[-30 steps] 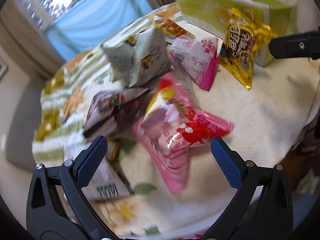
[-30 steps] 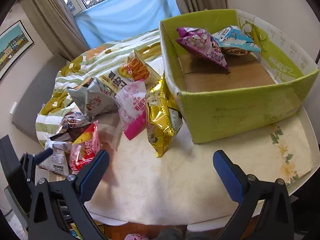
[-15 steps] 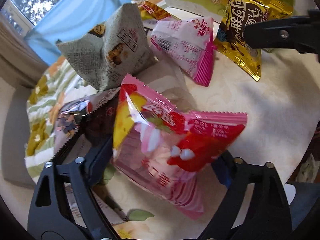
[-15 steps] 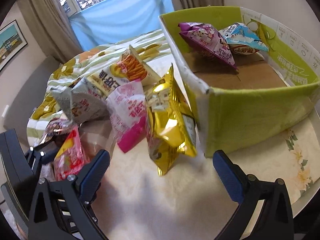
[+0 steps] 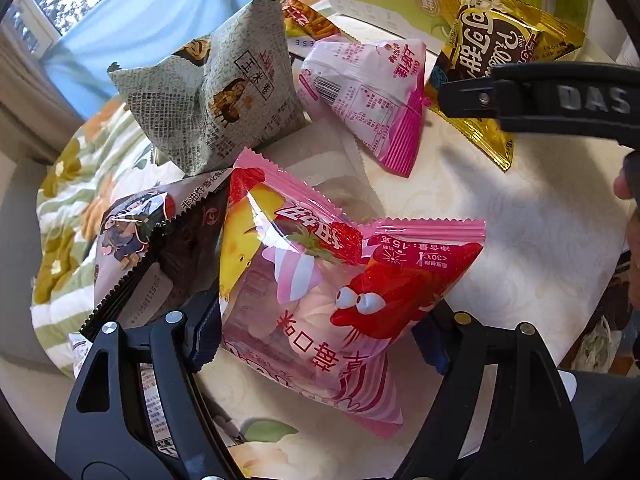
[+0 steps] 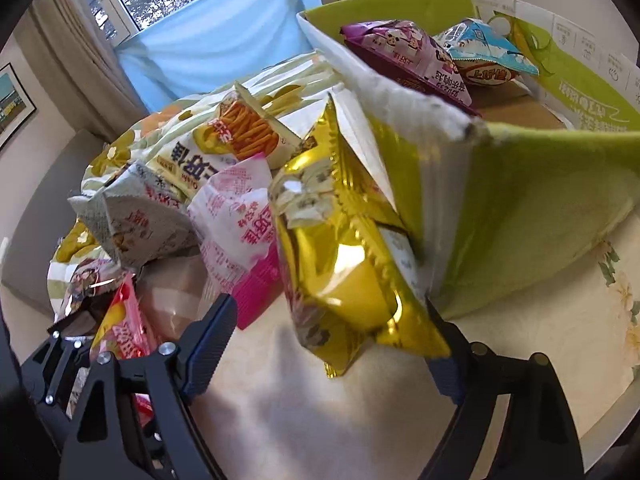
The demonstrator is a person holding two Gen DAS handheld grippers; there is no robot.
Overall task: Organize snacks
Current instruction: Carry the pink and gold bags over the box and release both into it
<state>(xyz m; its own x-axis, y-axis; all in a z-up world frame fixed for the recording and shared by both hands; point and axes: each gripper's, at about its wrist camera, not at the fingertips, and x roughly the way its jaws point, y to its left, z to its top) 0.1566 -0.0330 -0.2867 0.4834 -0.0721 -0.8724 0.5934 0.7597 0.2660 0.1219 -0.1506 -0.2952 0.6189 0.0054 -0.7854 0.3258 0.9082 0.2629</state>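
Note:
My left gripper (image 5: 320, 336) is open, its fingers on either side of a pink and red snack bag (image 5: 332, 280) on the table; whether the pads touch it is unclear. My right gripper (image 6: 328, 356) is open around a gold snack bag (image 6: 344, 264) that leans on the green box (image 6: 540, 208). The box holds a purple bag (image 6: 404, 56) and a blue bag (image 6: 484, 56). The gold bag (image 5: 500, 40) and the right gripper's finger (image 5: 560, 96) also show in the left wrist view.
More bags lie in a pile: a grey newsprint bag (image 5: 216, 92), a pale pink bag (image 5: 372, 92), a dark cartoon bag (image 5: 140, 248), an orange-stick bag (image 6: 240, 132). A floral cloth (image 5: 68, 184) covers the table's far side. The table edge is near the right.
Both grippers moved forward and lower. The left one now straddles the pink and red bag; the right one now straddles the gold bag. Both stay open.

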